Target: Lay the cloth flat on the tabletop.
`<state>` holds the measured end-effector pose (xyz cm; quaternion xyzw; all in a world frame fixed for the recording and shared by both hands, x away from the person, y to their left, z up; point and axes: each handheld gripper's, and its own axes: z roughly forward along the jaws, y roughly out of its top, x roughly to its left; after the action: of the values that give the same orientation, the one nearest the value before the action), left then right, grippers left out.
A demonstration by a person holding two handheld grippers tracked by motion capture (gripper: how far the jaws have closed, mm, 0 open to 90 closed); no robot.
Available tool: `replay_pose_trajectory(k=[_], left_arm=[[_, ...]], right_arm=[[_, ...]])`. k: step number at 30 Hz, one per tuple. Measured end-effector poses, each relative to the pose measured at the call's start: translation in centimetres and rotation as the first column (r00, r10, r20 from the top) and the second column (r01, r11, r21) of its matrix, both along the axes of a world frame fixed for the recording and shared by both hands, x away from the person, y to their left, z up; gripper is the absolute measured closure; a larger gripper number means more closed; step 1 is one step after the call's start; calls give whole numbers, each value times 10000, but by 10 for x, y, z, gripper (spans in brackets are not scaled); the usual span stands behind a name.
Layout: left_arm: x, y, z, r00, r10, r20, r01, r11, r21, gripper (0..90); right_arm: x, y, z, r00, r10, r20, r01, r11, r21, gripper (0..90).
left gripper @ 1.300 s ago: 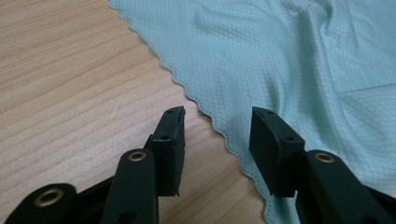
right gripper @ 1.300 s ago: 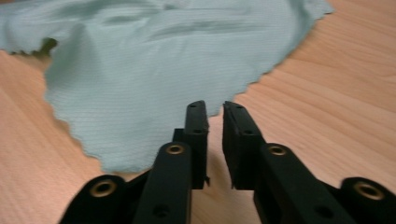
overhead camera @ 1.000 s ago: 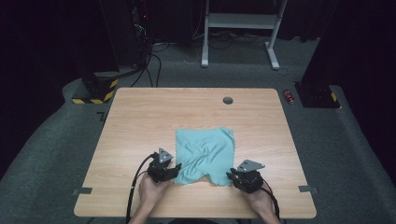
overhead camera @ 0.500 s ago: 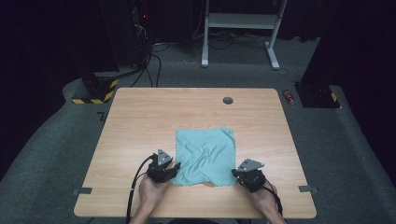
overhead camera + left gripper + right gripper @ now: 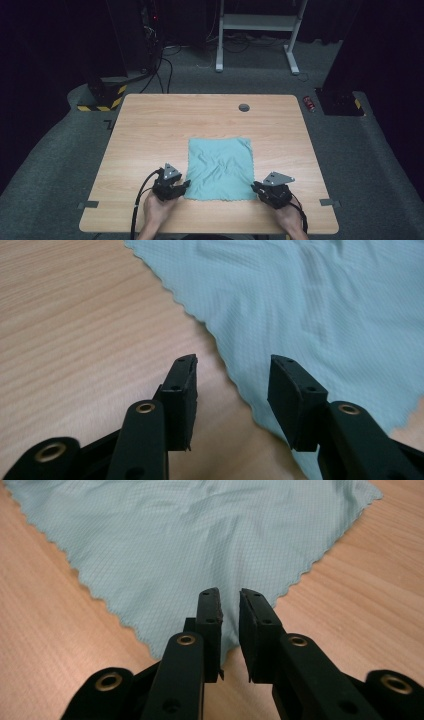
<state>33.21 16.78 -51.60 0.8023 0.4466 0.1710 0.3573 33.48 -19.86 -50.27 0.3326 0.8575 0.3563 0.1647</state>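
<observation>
Since a second ago the bunched-up cloth (image 5: 220,169) is lying pulled out nearly flat, mid-table near the front edge. Both grippers are just opening off its near corners: left gripper (image 5: 232,390) gaping, right gripper (image 5: 230,611) barely parted, neither holding anything. I'm guessing only leftover wrinkles remain.

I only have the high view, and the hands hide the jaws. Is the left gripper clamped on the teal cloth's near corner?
Observer: No. The left gripper has just been opening. Its jaws stand well apart, and the scalloped edge of the teal cloth lies loose between them.
Operator: And the right one?
Observer: The right gripper has just been opening too. A narrow gap shows between its jaws, and the cloth's corner tip lies flat under them, unpinched.
</observation>
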Motion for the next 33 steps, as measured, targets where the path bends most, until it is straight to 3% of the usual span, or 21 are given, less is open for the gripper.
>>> replay_pose_trajectory(k=[8, 12, 13, 17, 20, 24, 27, 28, 29, 30, 33], left_arm=[[-16, -1, 1, 9995, -282, -108, 283, 9996, 68, 543], [-16, -4, -2, 9997, -223, -59, 224, 9991, 353, 545], [-17, -4, -1, 9999, -151, -46, 153, 9984, 548, 547], [-20, 0, -1, 9997, -257, -40, 259, 9978, 614, 554], [-20, 0, 1, 9994, -290, -181, 301, 9978, 590, 576], [-15, -2, 2, 9997, -165, -168, 171, 9991, 383, 557], [-8, -6, 3, 9997, -157, -162, 162, 9993, 332, 548], [-6, -9, 3, 9997, -138, -205, 144, 9993, 340, 543], [-5, -11, 1, 9995, -234, -193, 247, 9973, 689, 539], [-5, -11, 1, 9995, -234, -193, 247, 9973, 689, 536], [-10, -6, 0, 9998, -182, -113, 189, 9980, 601, 537]], right_arm=[[-7, -6, -10, 9990, -208, -397, 210, 9998, 53, 693], [-8, -7, -13, 9986, -237, -467, 235, 9997, -51, 735], [-10, -8, -12, 9991, -264, -329, 253, 9992, -323, 741], [-14, -13, -11, 9991, -277, -317, 259, 9981, -558, 761], [-15, -19, -10, 9985, -381, -384, 373, 9991, -212, 734], [-11, -13, -7, 9984, -487, -285, 496, 9983, 306, 669], [-7, -8, -7, 9987, -413, -312, 420, 9989, 223, 670], [-6, -3, -10, 9990, -290, -336, 290, 9996, -28, 701], [-6, -1, -11, 9993, -271, -273, 265, 9994, -218, 741], [-6, -1, -11, 9993, -271, -273, 265, 9994, -218, 741], [-11, -7, -13, 9997, -177, -151, 171, 9993, -336, 898]])
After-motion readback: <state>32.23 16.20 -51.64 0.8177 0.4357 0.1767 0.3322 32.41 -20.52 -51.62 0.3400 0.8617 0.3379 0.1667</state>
